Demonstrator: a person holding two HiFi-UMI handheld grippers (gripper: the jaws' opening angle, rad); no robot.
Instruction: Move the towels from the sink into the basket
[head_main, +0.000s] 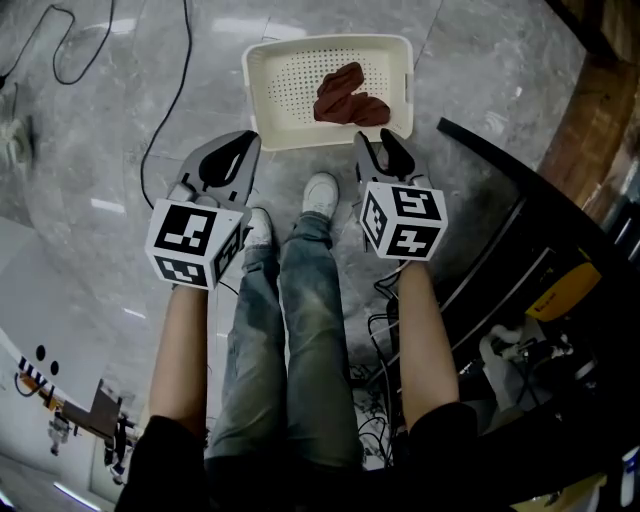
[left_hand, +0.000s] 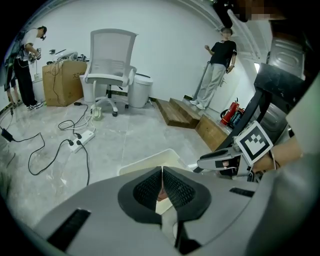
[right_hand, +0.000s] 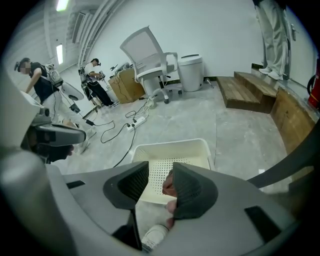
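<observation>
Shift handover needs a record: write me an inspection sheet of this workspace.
Surface: grey polished floor.
Job's things: cream basket on the floor, reddish-brown towels lying inside; sink not seen.
Clutter: cardboard box, white bin.
Grippers: left gripper jaws together, nothing between them; right gripper jaws apart, nothing between them.
Cables: black cable trailing left of the basket; power strip with leads.
Surroundings: office chair, wooden steps, people standing by the walls.
</observation>
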